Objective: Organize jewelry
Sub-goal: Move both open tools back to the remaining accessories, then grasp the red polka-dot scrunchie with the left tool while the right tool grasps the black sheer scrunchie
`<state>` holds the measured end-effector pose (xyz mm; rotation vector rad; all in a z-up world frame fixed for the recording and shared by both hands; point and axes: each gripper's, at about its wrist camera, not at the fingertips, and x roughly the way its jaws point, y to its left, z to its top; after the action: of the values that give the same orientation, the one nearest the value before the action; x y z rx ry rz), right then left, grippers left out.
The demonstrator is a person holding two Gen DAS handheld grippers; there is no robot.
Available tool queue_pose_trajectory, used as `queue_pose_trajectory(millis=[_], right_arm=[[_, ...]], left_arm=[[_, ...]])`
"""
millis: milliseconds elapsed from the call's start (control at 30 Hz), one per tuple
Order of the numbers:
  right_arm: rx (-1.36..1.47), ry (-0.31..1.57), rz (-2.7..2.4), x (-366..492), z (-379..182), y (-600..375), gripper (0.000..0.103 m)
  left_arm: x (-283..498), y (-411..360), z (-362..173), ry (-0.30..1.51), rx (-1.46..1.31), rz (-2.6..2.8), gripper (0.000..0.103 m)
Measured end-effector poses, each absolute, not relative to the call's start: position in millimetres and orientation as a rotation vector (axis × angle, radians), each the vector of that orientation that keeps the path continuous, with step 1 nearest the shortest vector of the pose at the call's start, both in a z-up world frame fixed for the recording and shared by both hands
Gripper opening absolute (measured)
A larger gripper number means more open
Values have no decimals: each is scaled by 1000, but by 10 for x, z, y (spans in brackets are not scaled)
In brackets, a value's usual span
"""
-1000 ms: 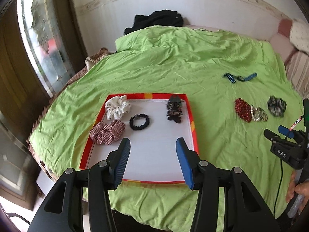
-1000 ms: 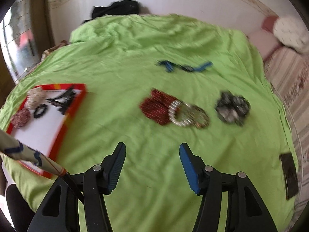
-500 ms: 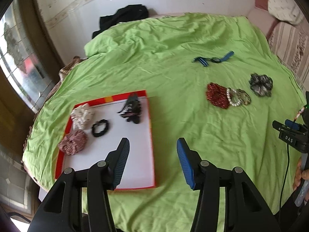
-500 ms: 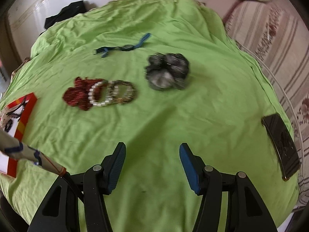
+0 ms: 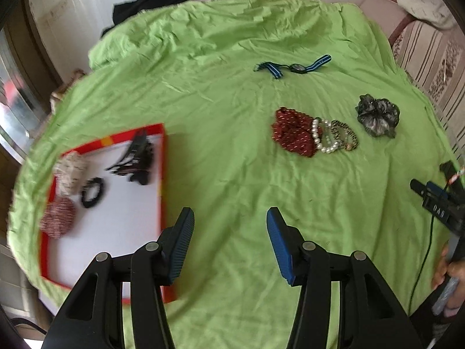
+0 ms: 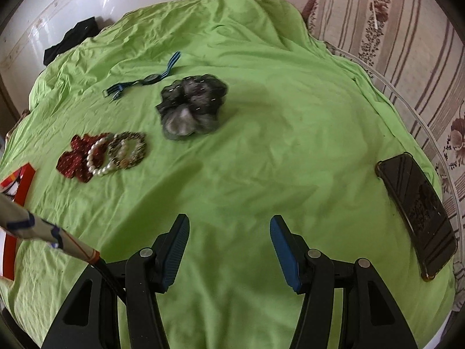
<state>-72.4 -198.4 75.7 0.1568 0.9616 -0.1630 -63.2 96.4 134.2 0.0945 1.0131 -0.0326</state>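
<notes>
A red-rimmed white tray (image 5: 134, 218) lies at the left on the green sheet, holding a black claw clip (image 5: 136, 157), a black hair tie (image 5: 92, 192), a white scrunchie (image 5: 71, 171) and a pink scrunchie (image 5: 58, 216). Loose on the sheet are a red scrunchie (image 5: 293, 135) (image 6: 77, 157), a pearl bracelet (image 5: 322, 138) (image 6: 100, 157), a brown beaded bracelet (image 5: 344, 135) (image 6: 128, 149), a grey-black scrunchie (image 5: 377, 115) (image 6: 191, 106) and a blue-strapped watch (image 5: 293, 67) (image 6: 145, 80). My left gripper (image 5: 231, 226) is open over bare sheet beside the tray. My right gripper (image 6: 229, 235) is open, empty, short of the grey scrunchie.
A dark phone (image 6: 415, 206) lies at the sheet's right edge. Black clothing (image 5: 151, 0) is bunched by the far wall. A striped, flowered cover (image 6: 407, 43) lies to the right. In the left wrist view the other gripper (image 5: 441, 203) and a hand (image 5: 447, 270) show at the right.
Both grippers have swung to the right across the bed. The tray slid from centre to the left of the left view; the grey scrunchie and phone came into the right view's middle.
</notes>
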Motion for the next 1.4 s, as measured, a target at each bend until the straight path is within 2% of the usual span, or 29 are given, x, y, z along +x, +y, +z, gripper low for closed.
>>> queue_pose_trajectory(millis=[300, 633, 767, 1233, 1300, 1333, 1367, 1400], right_arm=[[217, 932, -158, -601, 745, -2225, 62], [311, 866, -63, -145, 858, -2253, 64], [329, 853, -56, 130, 884, -2257, 71], [355, 906, -80, 584, 655, -2229, 71], [349, 902, -76, 598, 645, -2215, 60], [348, 901, -63, 610, 640, -2208, 35], [353, 913, -43, 633, 627, -2201, 19], [365, 926, -17, 640, 615, -2199, 18]], left_arm=[[-47, 669, 1143, 1017, 24, -130, 51], [728, 655, 745, 1126, -175, -210, 51], [880, 624, 611, 1162, -226, -255, 51], [1027, 550, 484, 1176, -273, -308, 51], [1015, 543, 489, 1174, -260, -288, 36], [1008, 545, 480, 1182, -256, -280, 15], [1003, 548, 463, 1197, -257, -281, 10], [982, 558, 461, 1201, -261, -278, 10]])
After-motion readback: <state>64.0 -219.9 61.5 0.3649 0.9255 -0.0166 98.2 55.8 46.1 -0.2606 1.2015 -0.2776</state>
